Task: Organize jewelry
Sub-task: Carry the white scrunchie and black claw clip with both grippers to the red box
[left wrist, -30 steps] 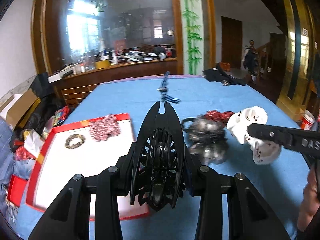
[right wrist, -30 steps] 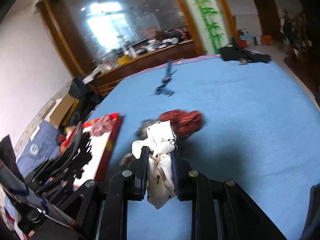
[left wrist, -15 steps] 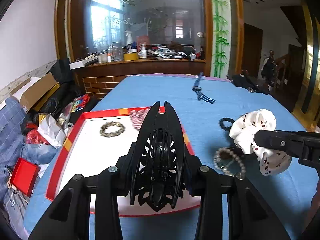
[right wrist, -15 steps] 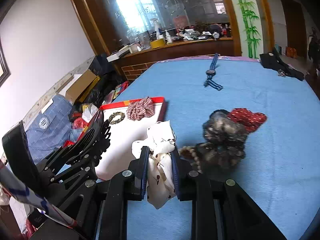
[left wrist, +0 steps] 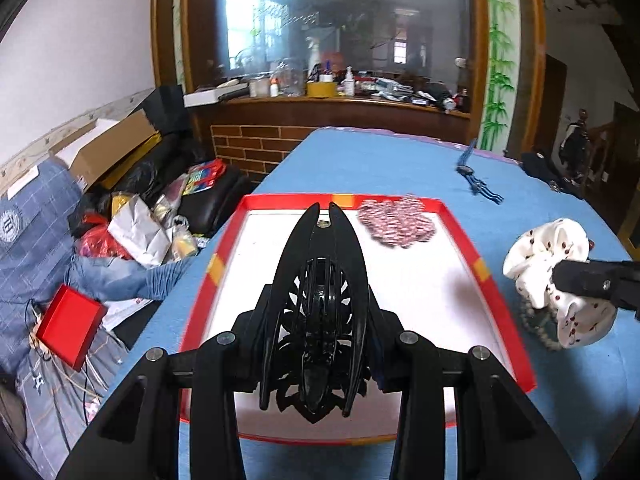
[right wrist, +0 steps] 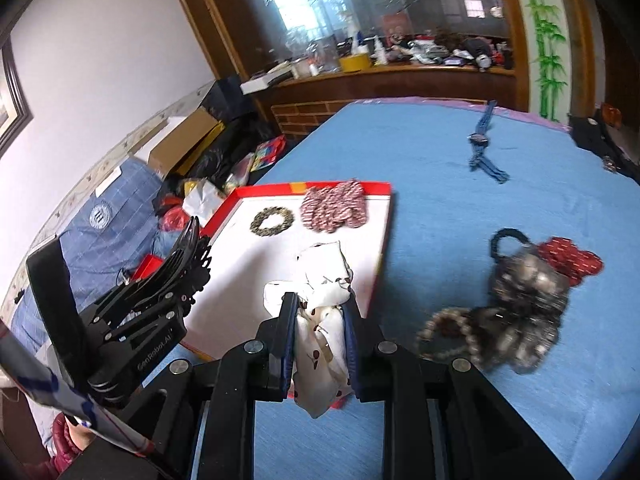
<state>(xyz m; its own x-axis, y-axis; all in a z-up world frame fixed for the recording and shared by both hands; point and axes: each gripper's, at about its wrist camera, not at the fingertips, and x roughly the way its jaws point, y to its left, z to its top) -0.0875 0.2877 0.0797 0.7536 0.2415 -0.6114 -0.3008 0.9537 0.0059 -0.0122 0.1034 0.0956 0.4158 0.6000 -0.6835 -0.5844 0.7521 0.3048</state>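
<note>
- The left gripper (left wrist: 316, 344) is clamped on a black claw hair clip (left wrist: 316, 300), held over the near part of the red-rimmed tray (left wrist: 486, 276).
- The right gripper (right wrist: 318, 344) is clamped on a white dotted scrunchie (right wrist: 320, 280), at the tray's near right edge.
- In the tray's far end lie a red-and-white scrunchie (right wrist: 334, 206) and, left of it, a dark beaded bracelet (right wrist: 271, 221).
- Right of the tray on the blue tablecloth (right wrist: 440, 168) lies a blurred pile of hair ties and beads (right wrist: 520, 304).

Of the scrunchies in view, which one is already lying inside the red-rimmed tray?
The red-and-white striped scrunchie, at the tray's far end. The white dotted scrunchie is held in the right hand-held gripper; the red scrunchie lies on the blue tablecloth.
</note>
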